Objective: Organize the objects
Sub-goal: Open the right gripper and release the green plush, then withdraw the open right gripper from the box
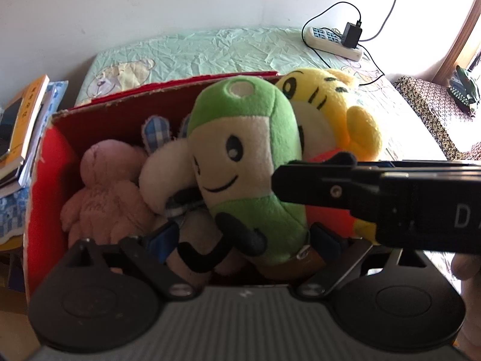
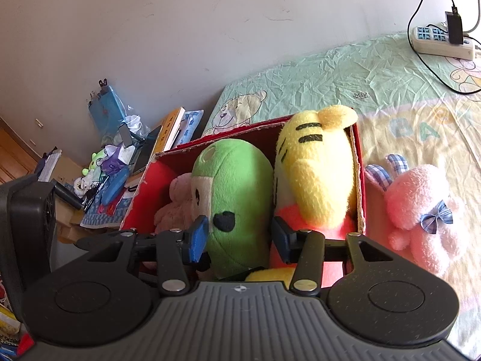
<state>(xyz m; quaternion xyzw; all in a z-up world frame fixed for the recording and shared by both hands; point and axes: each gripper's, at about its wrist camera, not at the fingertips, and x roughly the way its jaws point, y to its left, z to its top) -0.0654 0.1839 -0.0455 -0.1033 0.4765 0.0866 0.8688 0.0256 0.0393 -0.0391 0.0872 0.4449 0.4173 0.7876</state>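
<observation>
A red cardboard box on the bed holds several plush toys. A green and cream plush stands upright in the middle, with a yellow tiger plush on its right and a pale pink plush on its left. My left gripper is open around the green plush's base, its left pad apart from it. One black finger of my right gripper reaches in from the right against the green plush. In the right wrist view my right gripper is shut on the green plush, beside the tiger.
A pink rabbit plush with a plaid bow lies on the bedsheet right of the box. A power strip with charger and cables sits at the bed's far end. Stacked books and clutter crowd the left side.
</observation>
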